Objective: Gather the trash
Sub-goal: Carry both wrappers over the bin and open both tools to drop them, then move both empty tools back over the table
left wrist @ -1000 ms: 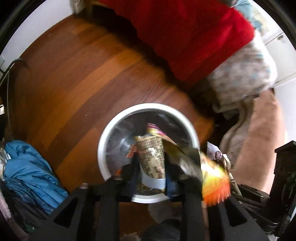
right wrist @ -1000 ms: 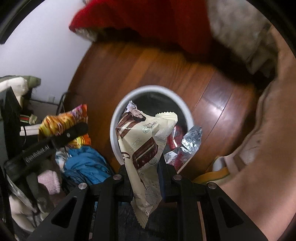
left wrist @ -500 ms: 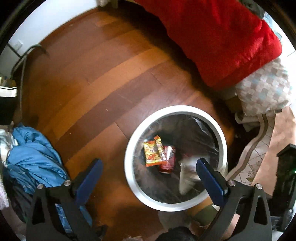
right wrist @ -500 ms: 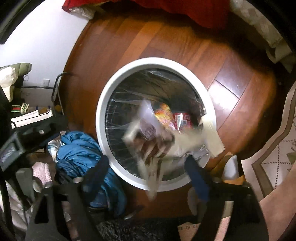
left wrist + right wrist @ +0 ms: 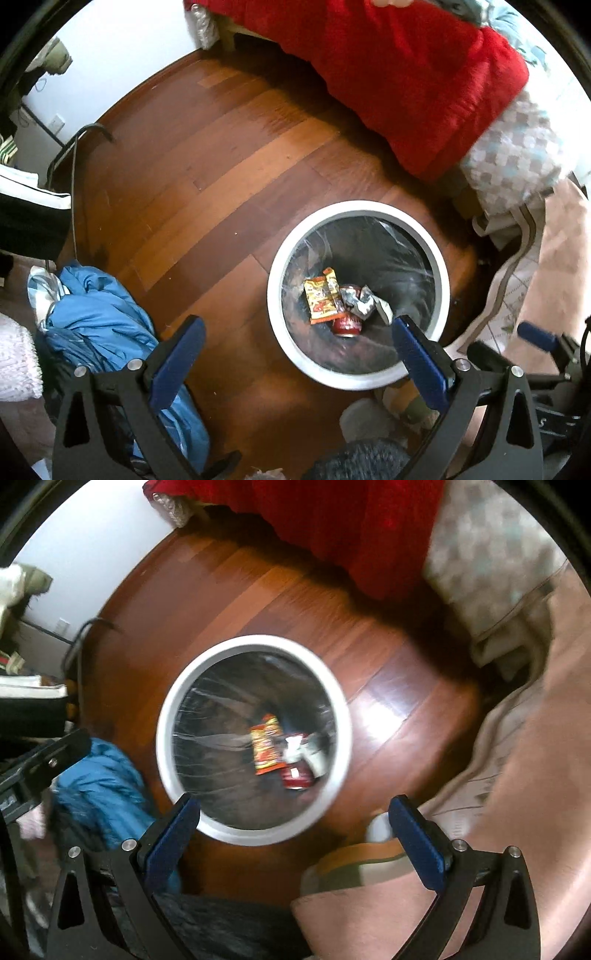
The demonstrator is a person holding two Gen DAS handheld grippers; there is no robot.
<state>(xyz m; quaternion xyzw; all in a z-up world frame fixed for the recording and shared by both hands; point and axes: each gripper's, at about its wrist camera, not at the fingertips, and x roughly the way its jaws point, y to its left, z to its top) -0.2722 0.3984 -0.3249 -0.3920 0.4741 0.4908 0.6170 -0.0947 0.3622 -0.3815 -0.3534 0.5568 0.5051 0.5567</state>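
Note:
A white round trash bin point(image 5: 275, 295) with a clear liner stands on the wooden floor; it also shows in the right wrist view point(image 5: 164, 738). Inside lie an orange snack wrapper point(image 5: 320, 300), a red can point(image 5: 346, 325) and crumpled pale wrappers point(image 5: 364, 301); the right wrist view shows the orange wrapper point(image 5: 266, 746) and the can point(image 5: 295, 777) too. My left gripper point(image 5: 297, 328) is open and empty above the bin's near left rim. My right gripper point(image 5: 293, 810) is open and empty above the bin's near edge.
A bed with a red blanket point(image 5: 406, 74) and a checked pillow point(image 5: 517, 151) lies beyond the bin. Blue clothing point(image 5: 103, 325) is heaped at the left. A beige rug point(image 5: 535, 757) lies on the right. Slippers point(image 5: 373, 417) sit near the bin.
Both grippers opened and dropped their wrappers into the bin. Both have since risen and pulled back, so the bin looks smaller.

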